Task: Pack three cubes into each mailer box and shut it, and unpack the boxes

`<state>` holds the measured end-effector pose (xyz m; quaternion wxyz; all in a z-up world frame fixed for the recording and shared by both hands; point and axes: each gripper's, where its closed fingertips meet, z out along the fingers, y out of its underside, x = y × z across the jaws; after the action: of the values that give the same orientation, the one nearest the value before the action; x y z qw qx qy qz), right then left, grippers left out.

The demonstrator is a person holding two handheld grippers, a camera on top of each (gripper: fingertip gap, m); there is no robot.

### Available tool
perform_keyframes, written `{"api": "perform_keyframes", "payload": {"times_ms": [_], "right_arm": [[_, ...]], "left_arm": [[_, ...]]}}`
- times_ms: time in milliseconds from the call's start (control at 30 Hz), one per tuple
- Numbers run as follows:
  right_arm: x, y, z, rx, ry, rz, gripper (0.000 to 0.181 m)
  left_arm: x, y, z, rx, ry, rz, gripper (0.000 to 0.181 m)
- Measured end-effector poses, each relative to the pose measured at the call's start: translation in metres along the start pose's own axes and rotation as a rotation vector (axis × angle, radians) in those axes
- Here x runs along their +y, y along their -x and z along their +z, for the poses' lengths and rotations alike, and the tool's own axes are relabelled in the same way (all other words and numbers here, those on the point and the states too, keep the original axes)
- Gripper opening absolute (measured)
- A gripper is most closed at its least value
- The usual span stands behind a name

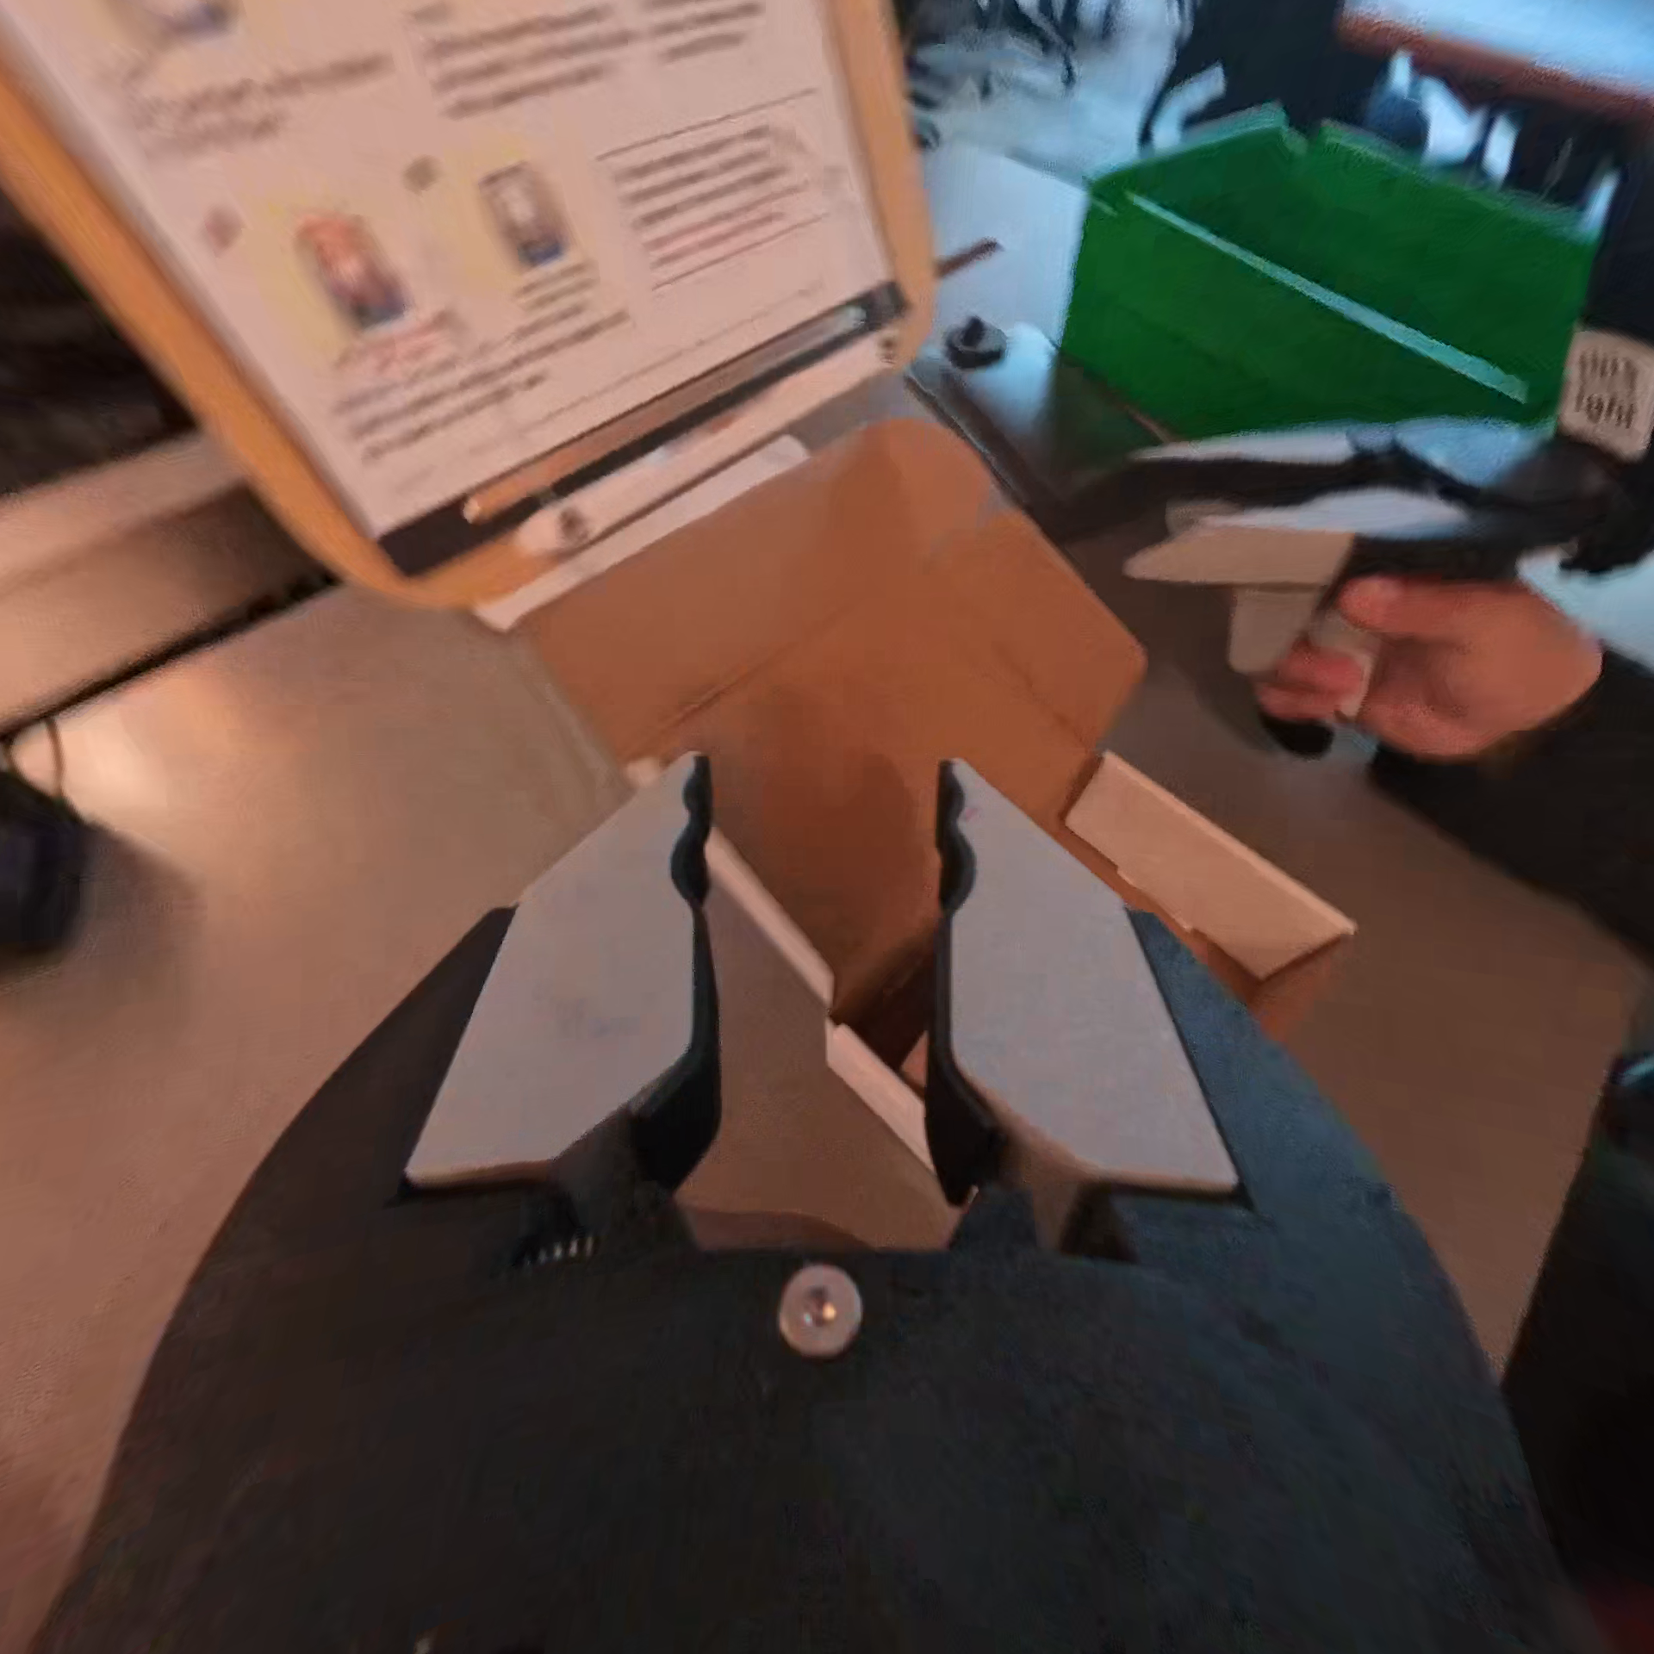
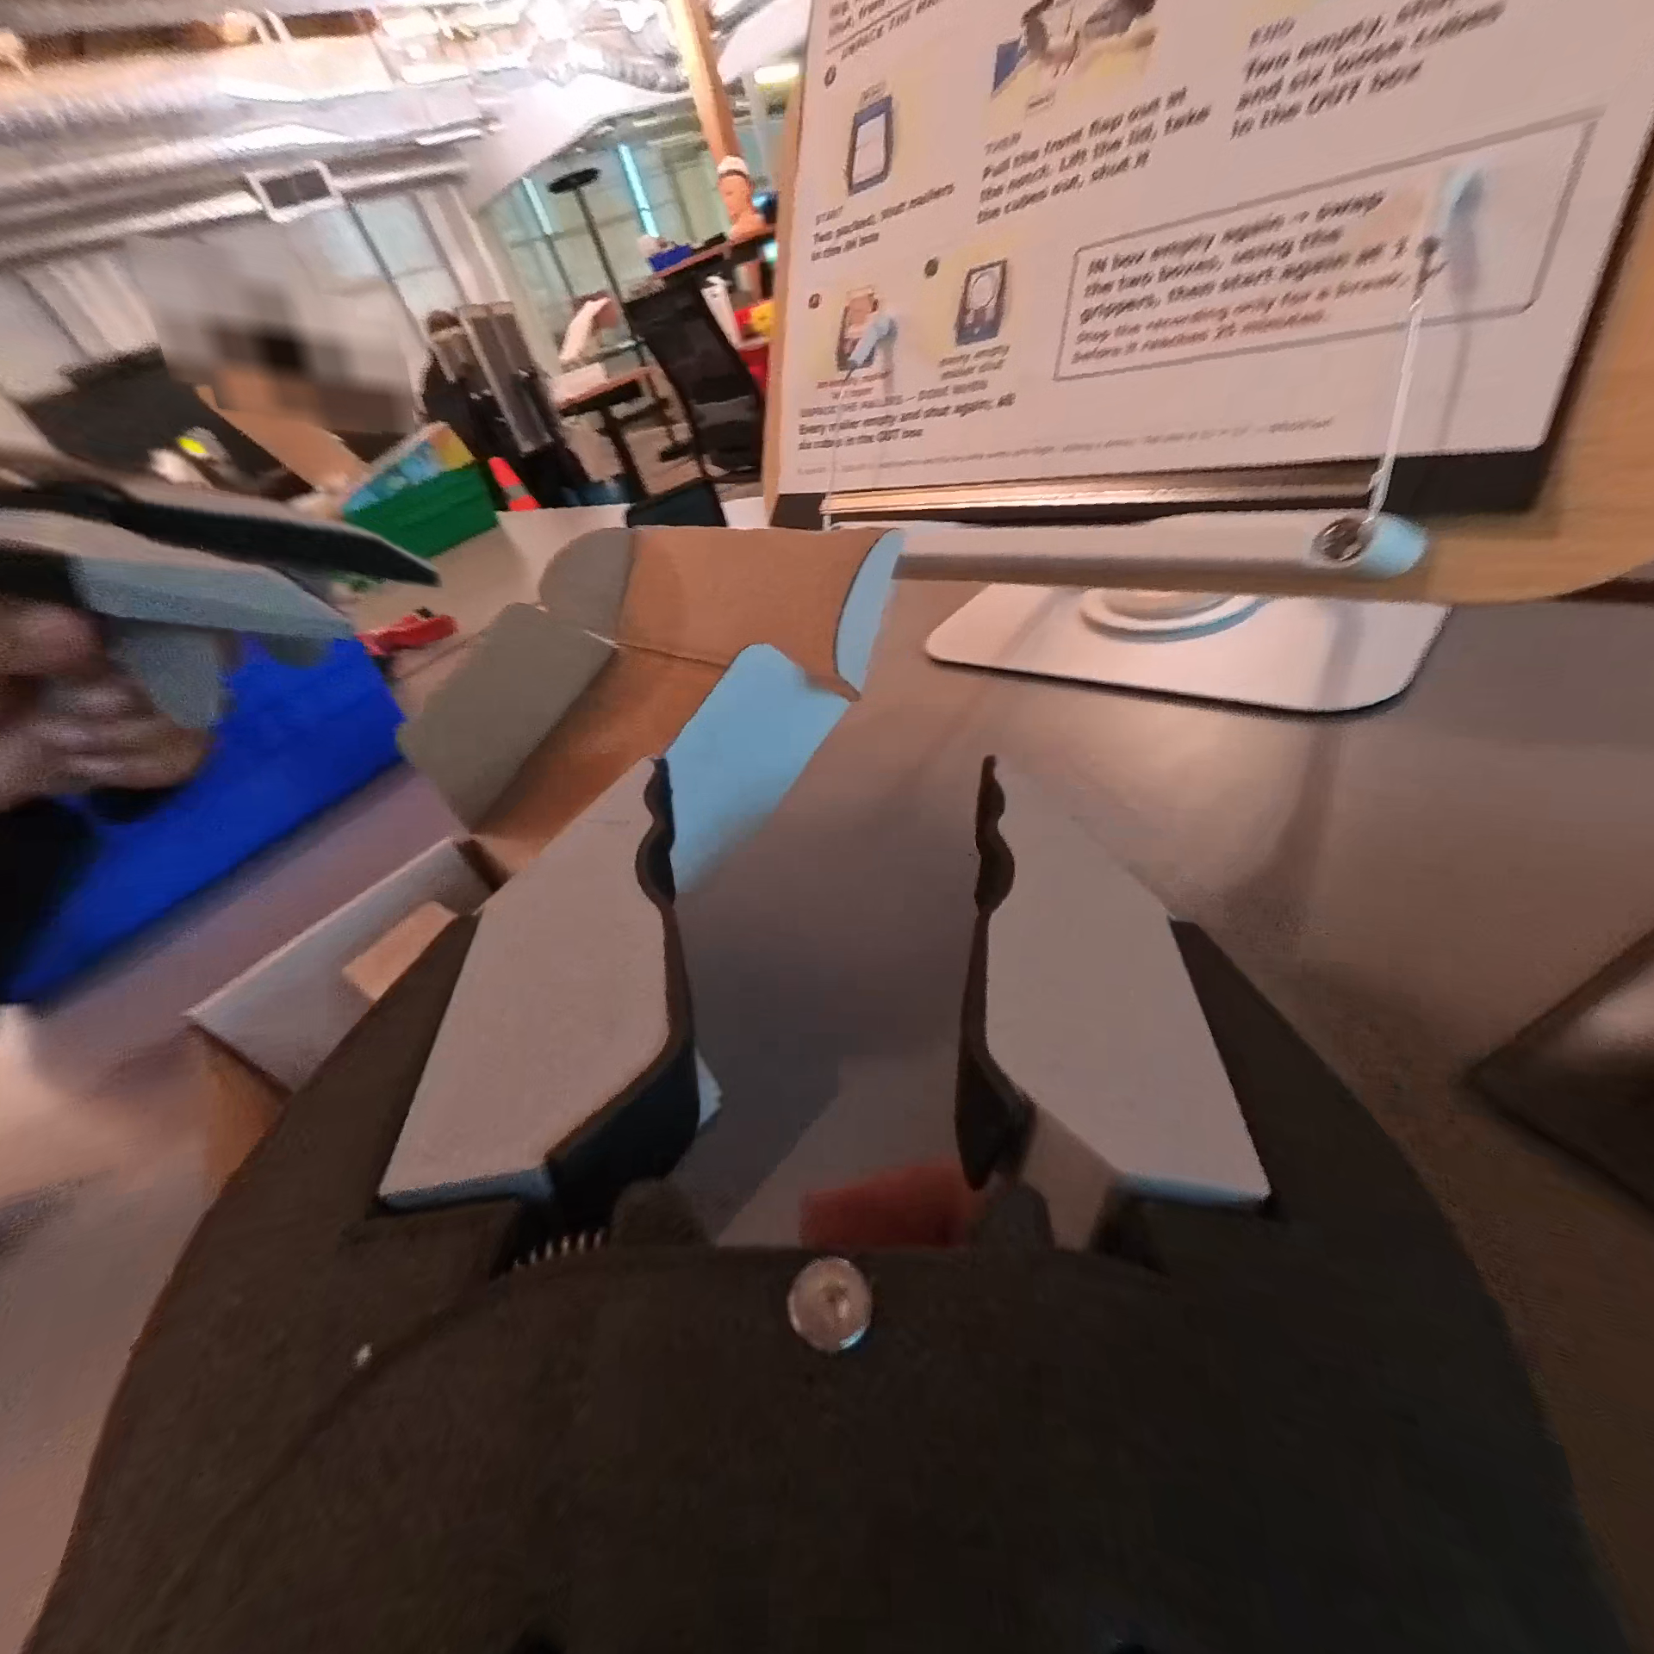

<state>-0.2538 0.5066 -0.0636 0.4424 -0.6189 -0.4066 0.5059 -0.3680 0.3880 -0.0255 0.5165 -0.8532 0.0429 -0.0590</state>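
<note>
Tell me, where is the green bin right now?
In the left wrist view the green bin sits at the upper right, beyond the open mailer box and behind the right hand-held gripper.

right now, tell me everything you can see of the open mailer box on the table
The mailer box is cardboard, white outside and plain brown inside, resting on the grey table in front of the instruction board. Its lid is lifted and leans back, with rounded side flaps spread out. As far as the interior shows, no cubes are visible. The left gripper is open, its fingers straddling the near-left wall, though contact is unclear. The right gripper is open beside the box, not touching it.
</note>
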Motion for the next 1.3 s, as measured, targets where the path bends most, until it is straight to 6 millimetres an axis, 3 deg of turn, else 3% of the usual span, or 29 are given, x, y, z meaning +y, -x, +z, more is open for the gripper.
{"api": "perform_keyframes", "payload": {"times_ms": [100,167,300,467,567,667,867,1033,1100,1300], "right_arm": [[0.003,0.010,0.002,-0.122,0.022,0.146,0.066],[0.004,0.015,0.004,-0.205,0.035,0.252,0.067],[0.011,0.021,0.010,-0.308,0.091,0.384,0.072],[0.019,0.024,0.020,-0.366,0.142,0.472,0.076],[0.024,0.028,0.024,-0.413,0.171,0.523,0.076],[0.022,0.032,0.023,-0.459,0.163,0.557,0.072],[0.014,0.030,0.019,-0.506,0.117,0.585,0.062],[0.023,0.042,0.023,-0.579,0.158,0.602,0.060],[0.020,0.053,0.019,-0.641,0.156,0.594,0.050],[0.016,0.064,0.013,-0.656,0.138,0.447,0.050]], "left_arm": [[0.022,0.031,0.000,0.051,-0.067,-0.228,0.058],[0.037,0.034,0.009,0.148,-0.079,-0.329,0.060],[0.055,0.003,0.027,0.484,-0.043,-0.450,0.076],[0.051,-0.015,0.029,0.700,-0.046,-0.482,0.083],[0.054,-0.013,0.033,0.743,-0.041,-0.527,0.075],[0.062,0.002,0.039,0.688,-0.044,-0.537,0.074],[0.051,0.011,0.024,0.794,-0.162,-0.640,0.063],[0.043,0.000,0.023,0.885,-0.185,-0.669,0.056],[0.046,-0.009,0.024,0.883,-0.165,-0.616,0.054],[0.048,-0.026,0.018,0.861,-0.183,-0.443,0.054]]}}
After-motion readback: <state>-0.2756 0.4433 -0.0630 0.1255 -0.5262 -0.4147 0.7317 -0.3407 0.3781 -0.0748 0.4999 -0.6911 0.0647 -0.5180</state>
